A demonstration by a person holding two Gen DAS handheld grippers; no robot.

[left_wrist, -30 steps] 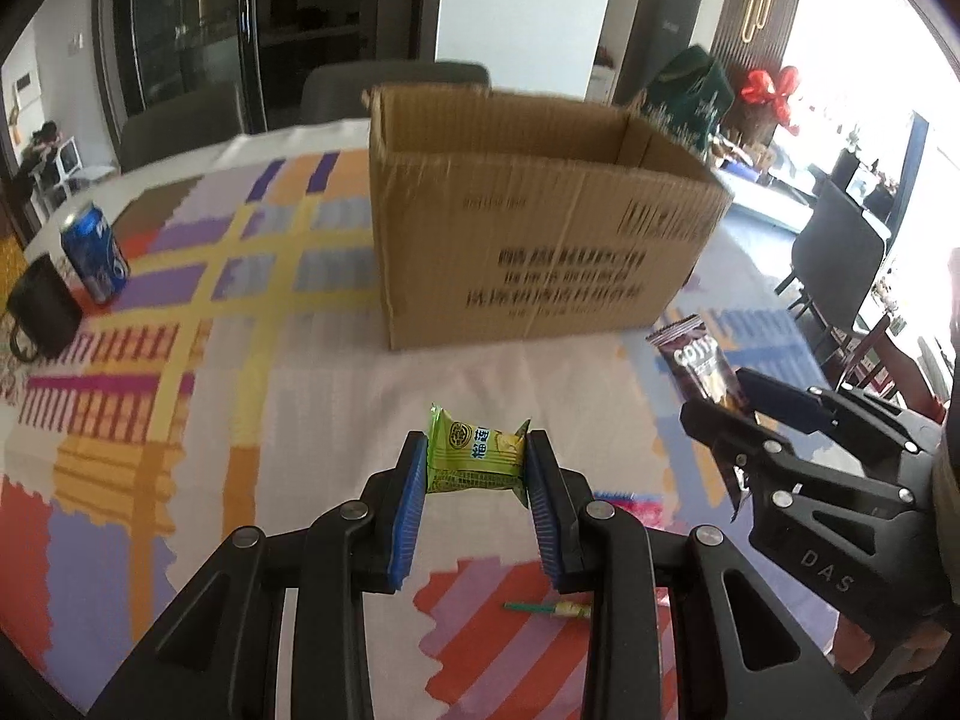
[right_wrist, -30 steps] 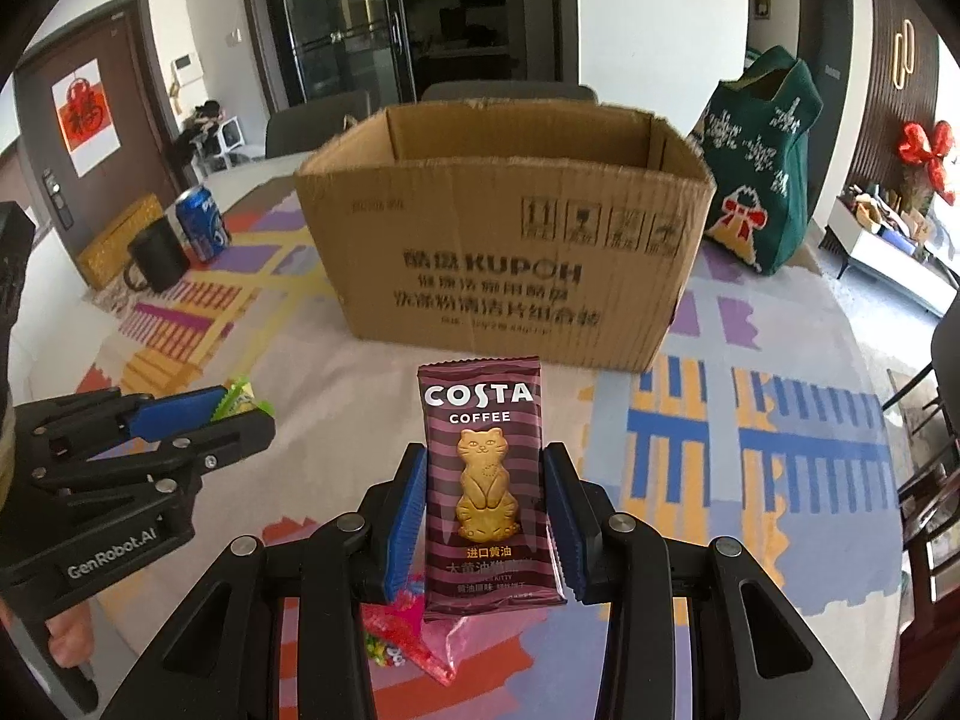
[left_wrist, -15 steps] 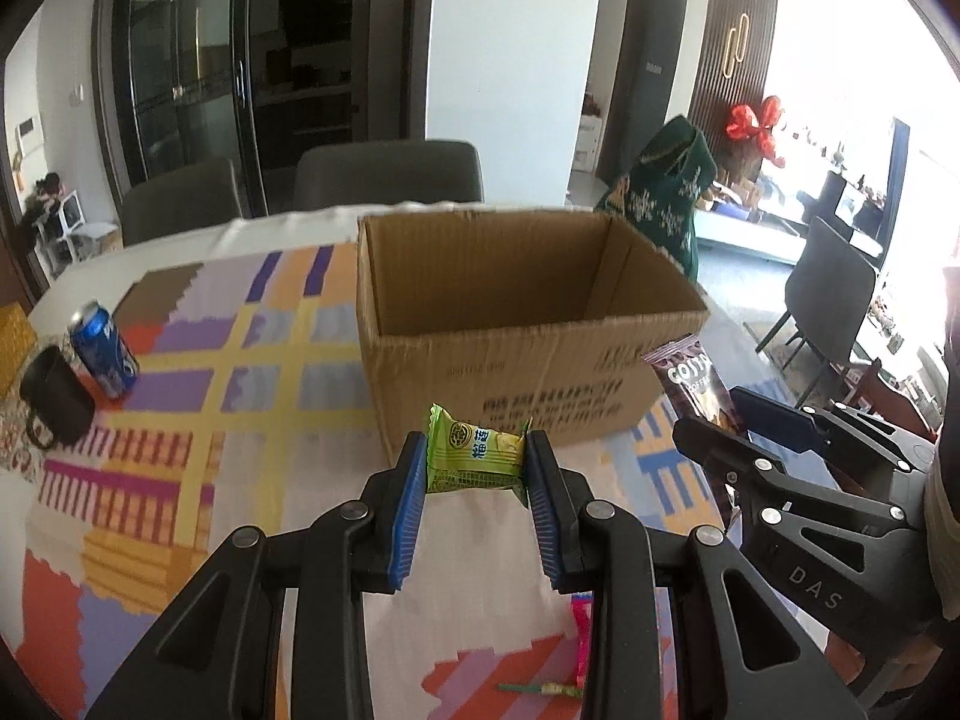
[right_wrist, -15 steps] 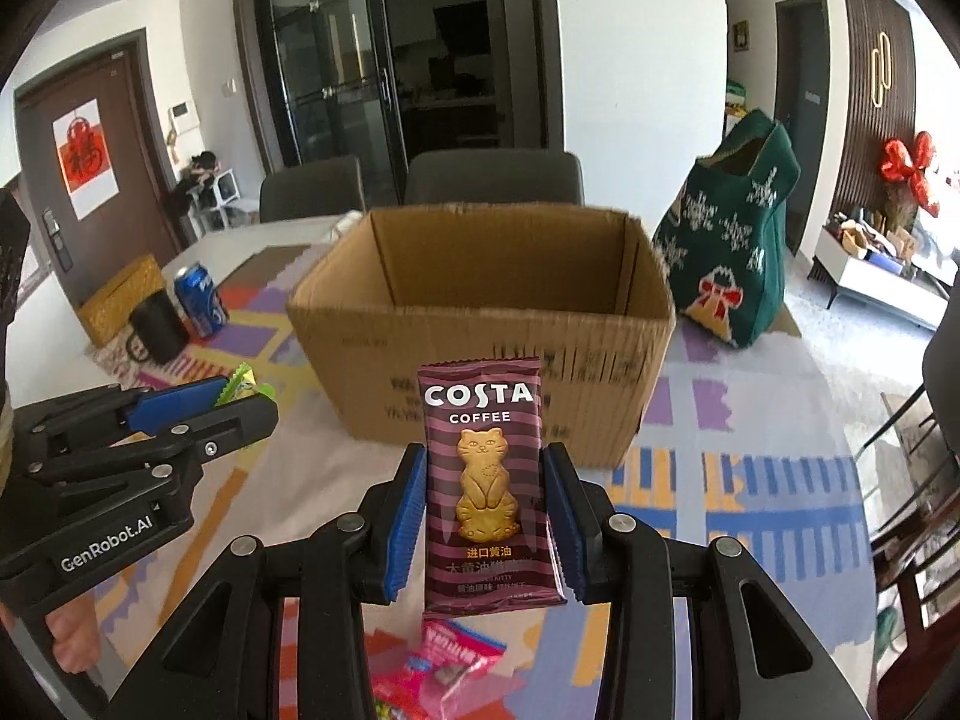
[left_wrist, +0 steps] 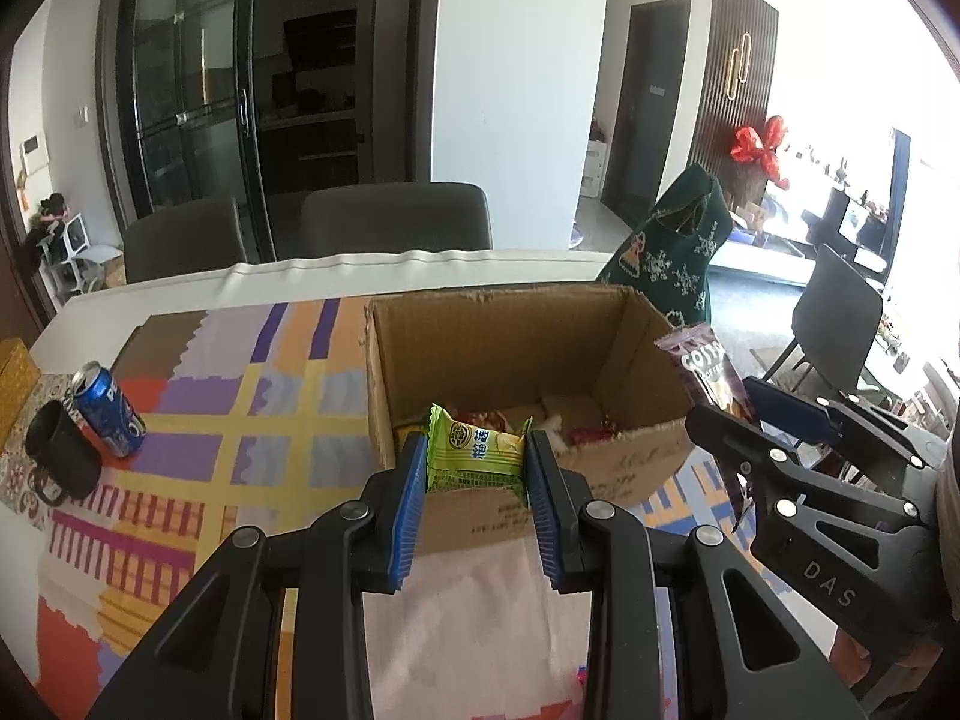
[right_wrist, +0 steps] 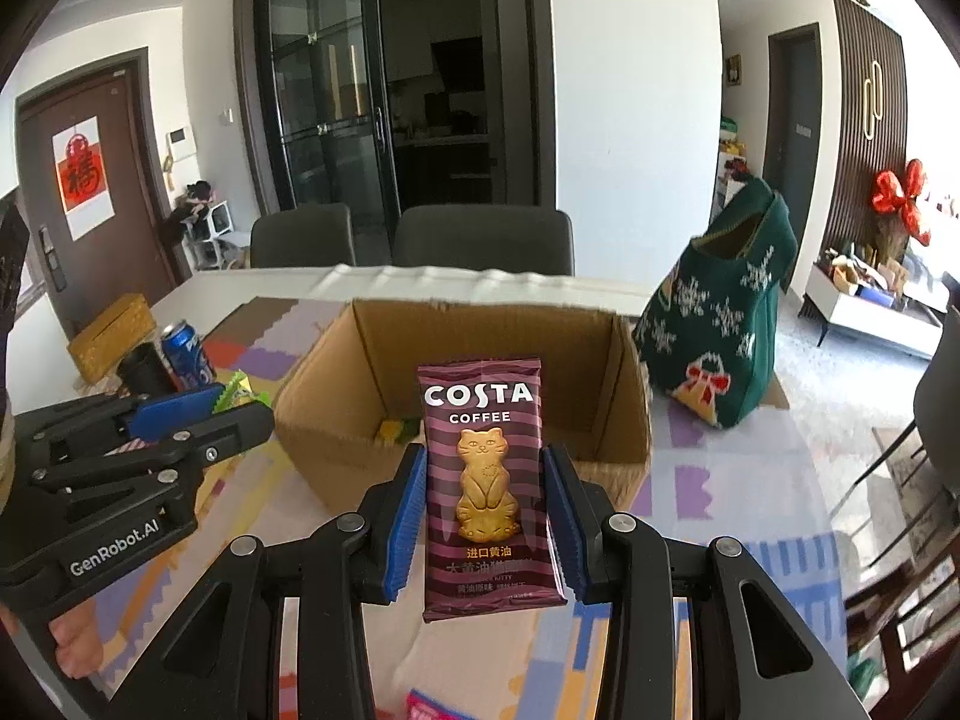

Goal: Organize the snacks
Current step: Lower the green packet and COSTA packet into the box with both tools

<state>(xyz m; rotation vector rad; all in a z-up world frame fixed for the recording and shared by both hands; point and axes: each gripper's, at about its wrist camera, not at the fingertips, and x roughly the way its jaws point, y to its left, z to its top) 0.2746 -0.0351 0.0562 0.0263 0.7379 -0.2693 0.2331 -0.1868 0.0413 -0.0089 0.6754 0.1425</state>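
My left gripper (left_wrist: 475,468) is shut on a green snack packet (left_wrist: 474,456) and holds it in the air in front of the near wall of an open cardboard box (left_wrist: 600,468). Several wrapped snacks lie in the box. My right gripper (right_wrist: 485,501) is shut on a maroon Costa Coffee cat-biscuit packet (right_wrist: 485,480), held upright before the same box (right_wrist: 624,372). The right gripper also shows in the left wrist view (left_wrist: 729,411), and the left gripper in the right wrist view (right_wrist: 240,405).
A blue soda can (left_wrist: 108,408) and a black mug (left_wrist: 63,459) stand at the table's left. A green Christmas bag (right_wrist: 720,330) stands right of the box. Grey chairs (left_wrist: 393,219) sit behind the table. A pink wrapper (right_wrist: 429,708) lies on the patterned cloth.
Both grippers have risen with their packets held, so the box's inside and its snacks now show. The box appears lower in both views.
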